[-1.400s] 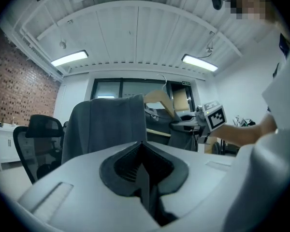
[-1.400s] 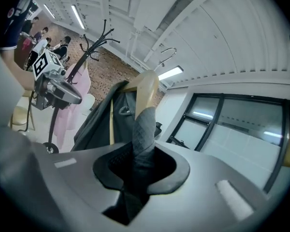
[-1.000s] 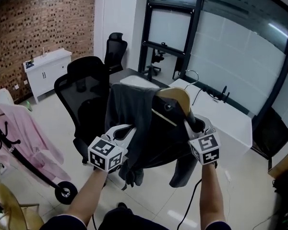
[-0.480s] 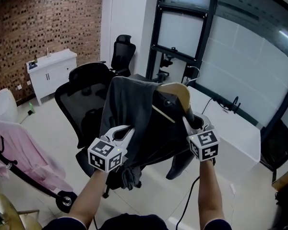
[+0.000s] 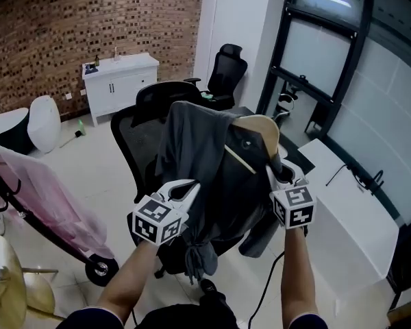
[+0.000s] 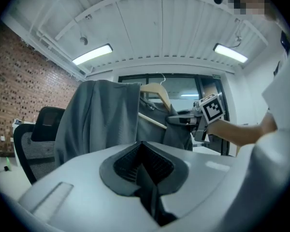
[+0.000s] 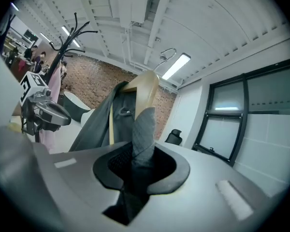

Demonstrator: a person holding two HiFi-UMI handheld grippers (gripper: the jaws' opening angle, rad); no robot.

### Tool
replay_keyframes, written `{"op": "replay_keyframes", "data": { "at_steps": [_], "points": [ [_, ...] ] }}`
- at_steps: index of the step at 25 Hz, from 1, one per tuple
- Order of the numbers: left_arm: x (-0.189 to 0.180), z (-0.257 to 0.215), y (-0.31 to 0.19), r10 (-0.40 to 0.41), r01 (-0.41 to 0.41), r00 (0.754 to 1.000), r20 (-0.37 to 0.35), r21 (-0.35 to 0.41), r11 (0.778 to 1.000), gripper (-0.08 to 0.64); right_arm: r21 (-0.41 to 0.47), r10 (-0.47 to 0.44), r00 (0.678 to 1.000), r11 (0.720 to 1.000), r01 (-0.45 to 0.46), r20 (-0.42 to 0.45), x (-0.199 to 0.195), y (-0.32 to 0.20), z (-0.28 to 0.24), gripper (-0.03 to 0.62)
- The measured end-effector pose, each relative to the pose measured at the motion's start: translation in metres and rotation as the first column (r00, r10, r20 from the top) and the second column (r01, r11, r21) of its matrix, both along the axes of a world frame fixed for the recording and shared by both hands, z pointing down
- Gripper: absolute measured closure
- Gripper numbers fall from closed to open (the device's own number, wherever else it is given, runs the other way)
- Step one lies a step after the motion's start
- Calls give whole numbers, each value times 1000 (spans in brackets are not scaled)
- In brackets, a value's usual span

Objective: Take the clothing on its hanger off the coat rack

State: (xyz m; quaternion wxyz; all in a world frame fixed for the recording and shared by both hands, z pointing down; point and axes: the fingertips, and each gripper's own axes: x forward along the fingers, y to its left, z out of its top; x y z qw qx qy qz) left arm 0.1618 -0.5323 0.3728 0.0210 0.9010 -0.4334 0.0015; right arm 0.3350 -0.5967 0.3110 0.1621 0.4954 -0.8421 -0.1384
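Note:
A dark grey garment (image 5: pixel 205 163) hangs on a wooden hanger (image 5: pixel 260 132) in mid-air between my two grippers, away from the rack. My left gripper (image 5: pixel 186 192) is shut on the garment's left lower edge; in the left gripper view a fold of grey fabric (image 6: pixel 150 187) sits pinched in its jaws. My right gripper (image 5: pixel 282 177) is shut on the cloth below the hanger's right shoulder, and grey fabric (image 7: pixel 142 134) rises from its jaws towards the hanger (image 7: pixel 145 93) and its metal hook (image 7: pixel 168 54). The black coat rack (image 7: pixel 72 33) stands behind, at the left.
A pink garment (image 5: pixel 51 201) hangs over a black wheeled frame (image 5: pixel 99 269) at the left. A black office chair (image 5: pixel 147 118) stands right behind the garment, with another chair (image 5: pixel 226 74) farther back. A white cabinet (image 5: pixel 120 81) lines the brick wall and a white desk (image 5: pixel 359 214) lies at the right.
Both grippers have carried the garment across the room with their hold unchanged. The cabinet, chairs and desk have slid to the right in the head view.

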Motion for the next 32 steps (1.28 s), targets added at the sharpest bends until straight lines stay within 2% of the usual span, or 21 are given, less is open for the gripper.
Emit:
{"op": "replay_keyframes", "data": {
  "at_steps": [4, 9, 13, 19, 26, 32],
  "points": [
    [-19, -7, -27, -82, 82, 997, 4, -1, 997, 554, -3, -84, 996, 996, 84, 5, -27, -47, -8, 529],
    [-48, -7, -49, -239, 239, 971, -2, -9, 971, 554, -14, -243, 969, 970, 243, 39, -74, -102, -11, 529],
    [-67, -14, -59, -339, 339, 941, 2, 2, 941, 554, -3, -327, 943, 945, 328, 58, -106, -133, -22, 529],
    [-100, -8, -55, -471, 471, 882, 0, -17, 882, 552, -2, -437, 898, 899, 438, 56, -150, -152, -16, 529],
    [-116, 17, -39, -551, 550, 834, 11, -79, 831, 554, -68, -519, 853, 850, 522, 47, -177, -153, 29, 529],
    [-115, 53, -26, -574, 568, 819, 5, -158, 808, 554, -171, -562, 825, 808, 564, 62, -188, -140, 84, 534]
  ]
}}
